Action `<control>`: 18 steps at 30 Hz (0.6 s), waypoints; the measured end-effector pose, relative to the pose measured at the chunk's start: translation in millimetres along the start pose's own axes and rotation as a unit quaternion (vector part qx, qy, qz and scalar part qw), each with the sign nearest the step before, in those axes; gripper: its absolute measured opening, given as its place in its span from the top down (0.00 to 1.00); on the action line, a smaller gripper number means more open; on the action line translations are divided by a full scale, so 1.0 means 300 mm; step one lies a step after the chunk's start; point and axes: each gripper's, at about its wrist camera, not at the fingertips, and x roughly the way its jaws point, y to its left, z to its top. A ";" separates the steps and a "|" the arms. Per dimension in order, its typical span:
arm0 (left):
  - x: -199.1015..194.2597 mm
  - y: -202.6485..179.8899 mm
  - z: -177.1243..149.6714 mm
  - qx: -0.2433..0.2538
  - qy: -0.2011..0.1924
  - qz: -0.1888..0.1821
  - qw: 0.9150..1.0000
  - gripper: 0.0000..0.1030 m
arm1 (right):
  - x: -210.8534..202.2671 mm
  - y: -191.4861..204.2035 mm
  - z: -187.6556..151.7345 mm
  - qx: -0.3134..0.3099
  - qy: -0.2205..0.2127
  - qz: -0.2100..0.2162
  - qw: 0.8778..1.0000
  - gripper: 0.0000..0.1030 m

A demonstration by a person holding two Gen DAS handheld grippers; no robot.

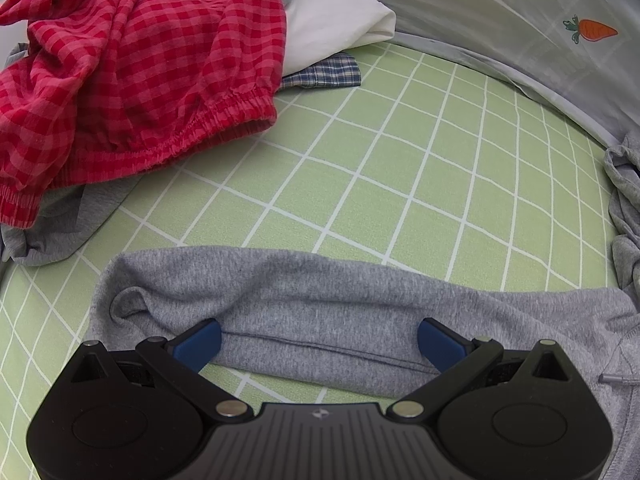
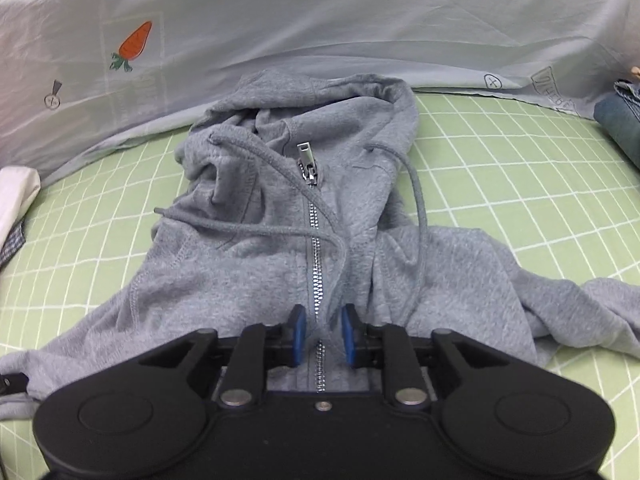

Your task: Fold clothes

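A grey zip hoodie [image 2: 280, 248] lies front up on the green checked sheet [image 2: 520, 184], hood toward the far side. My right gripper [image 2: 322, 334] sits low over its zipper [image 2: 316, 272], jaws narrowed around a pinch of fabric at the zip. In the left wrist view one grey sleeve [image 1: 320, 300] of the hoodie stretches across the sheet [image 1: 380, 168]. My left gripper [image 1: 320, 340] is wide open, its blue fingers [image 1: 200, 340] straddling the sleeve's near edge.
A pile with red checked shorts [image 1: 132, 80], a white folded cloth [image 1: 332, 28], a blue plaid piece [image 1: 324, 74] and grey fabric [image 1: 60, 220] lies at the left. A pale blue carrot-print sheet [image 2: 360, 20] rises behind. Folded denim [image 2: 620, 124] sits far right.
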 end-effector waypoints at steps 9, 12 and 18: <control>-0.002 -0.003 0.001 -0.002 -0.001 0.001 1.000 0.00 | -0.264 -0.089 -0.056 -0.073 -0.070 -0.034 0.994 0.96; -0.003 -0.004 0.001 -0.004 -0.001 0.002 1.000 0.00 | -0.256 -0.108 -0.088 -0.069 -0.036 -0.011 0.997 0.96; -0.051 -0.019 -0.013 0.003 0.005 -0.014 1.000 0.00 | -0.218 -0.126 -0.144 -0.046 0.027 0.025 0.998 0.82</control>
